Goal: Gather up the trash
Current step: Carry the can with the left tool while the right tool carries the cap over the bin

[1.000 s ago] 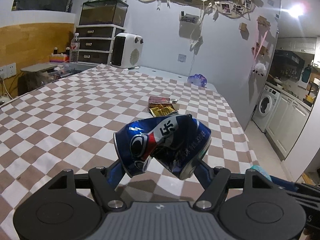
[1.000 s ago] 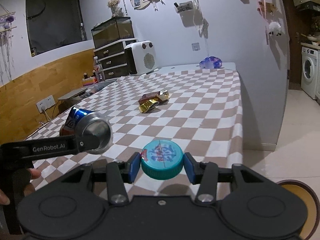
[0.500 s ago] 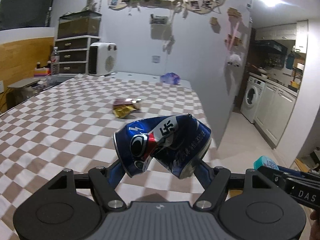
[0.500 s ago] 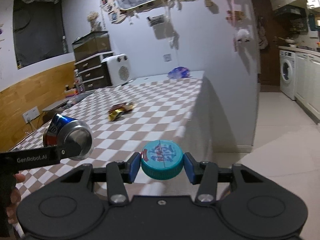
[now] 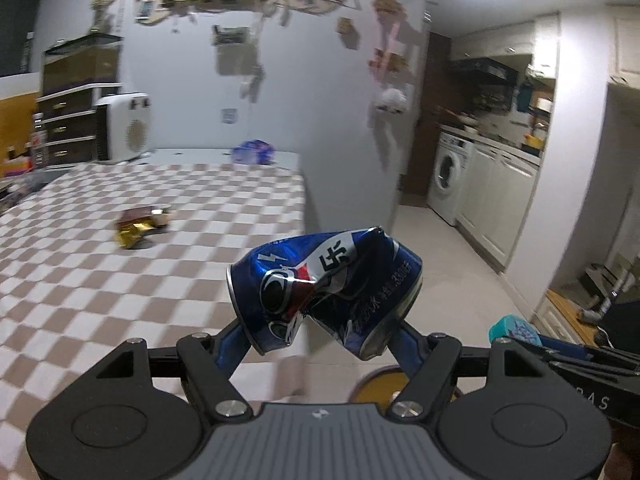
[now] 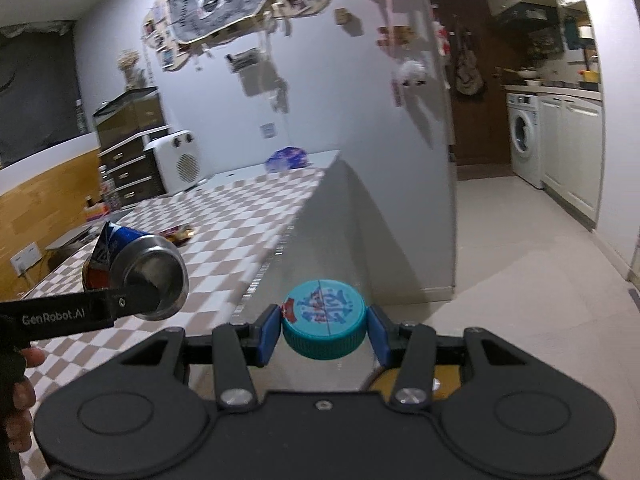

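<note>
A crushed blue soda can (image 5: 324, 292) is clamped crosswise in my left gripper (image 5: 320, 332), held above the right edge of the checkered table (image 5: 100, 280). In the right wrist view the same can (image 6: 140, 268) shows at the left, base first. My right gripper (image 6: 324, 328) is shut on a teal bottle cap (image 6: 324, 320), out past the table edge over the floor. That cap (image 5: 514, 330) also appears at the lower right of the left wrist view. Gold and brown snack wrappers (image 5: 142, 226) lie on the table. A yellow round rim (image 5: 376, 384) peeks out below both grippers, mostly hidden.
A white heater (image 5: 124, 128) and dark drawers (image 5: 68, 128) stand at the table's far end, with a blue bag (image 5: 254, 152) beside them. A washing machine (image 5: 450, 180) and white cabinets (image 5: 504, 208) line the right wall. Pale floor (image 6: 500, 260) lies open right of the table.
Both grippers have swung rightwards from over the table toward its right edge and the floor, each keeping its grip. A yellow rim has come into view beneath them.
</note>
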A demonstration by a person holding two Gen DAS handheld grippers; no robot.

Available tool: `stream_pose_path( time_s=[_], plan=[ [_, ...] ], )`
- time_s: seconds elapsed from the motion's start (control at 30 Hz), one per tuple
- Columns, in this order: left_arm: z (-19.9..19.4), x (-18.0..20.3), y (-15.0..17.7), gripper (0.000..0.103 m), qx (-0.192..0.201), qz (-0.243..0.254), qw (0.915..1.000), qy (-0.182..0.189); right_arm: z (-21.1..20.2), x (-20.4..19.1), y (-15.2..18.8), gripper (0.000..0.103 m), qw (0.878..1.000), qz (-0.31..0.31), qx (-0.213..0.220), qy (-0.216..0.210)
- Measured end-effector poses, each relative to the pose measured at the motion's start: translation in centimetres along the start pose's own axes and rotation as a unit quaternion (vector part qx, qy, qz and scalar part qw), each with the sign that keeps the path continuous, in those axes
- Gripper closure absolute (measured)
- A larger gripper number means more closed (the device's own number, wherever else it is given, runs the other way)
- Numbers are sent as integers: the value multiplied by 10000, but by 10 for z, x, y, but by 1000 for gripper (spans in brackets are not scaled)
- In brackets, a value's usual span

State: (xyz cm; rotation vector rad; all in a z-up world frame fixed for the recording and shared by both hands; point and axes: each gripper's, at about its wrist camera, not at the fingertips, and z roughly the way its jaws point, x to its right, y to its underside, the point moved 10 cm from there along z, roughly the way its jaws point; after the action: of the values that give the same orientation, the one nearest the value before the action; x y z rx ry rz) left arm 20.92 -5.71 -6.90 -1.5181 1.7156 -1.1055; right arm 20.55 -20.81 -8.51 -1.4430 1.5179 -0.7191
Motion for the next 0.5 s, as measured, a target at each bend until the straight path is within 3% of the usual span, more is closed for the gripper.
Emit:
stream_pose_path(
  time_s=[0.23, 0.5],
  plan=[
    [40, 64, 0, 29, -311, 379, 9974, 524, -4, 59, 0, 55, 9989, 232, -24, 416],
    [104, 120, 16, 29, -986, 804, 9868, 997, 4, 123, 9, 55, 9943, 543, -225, 887]
  ],
)
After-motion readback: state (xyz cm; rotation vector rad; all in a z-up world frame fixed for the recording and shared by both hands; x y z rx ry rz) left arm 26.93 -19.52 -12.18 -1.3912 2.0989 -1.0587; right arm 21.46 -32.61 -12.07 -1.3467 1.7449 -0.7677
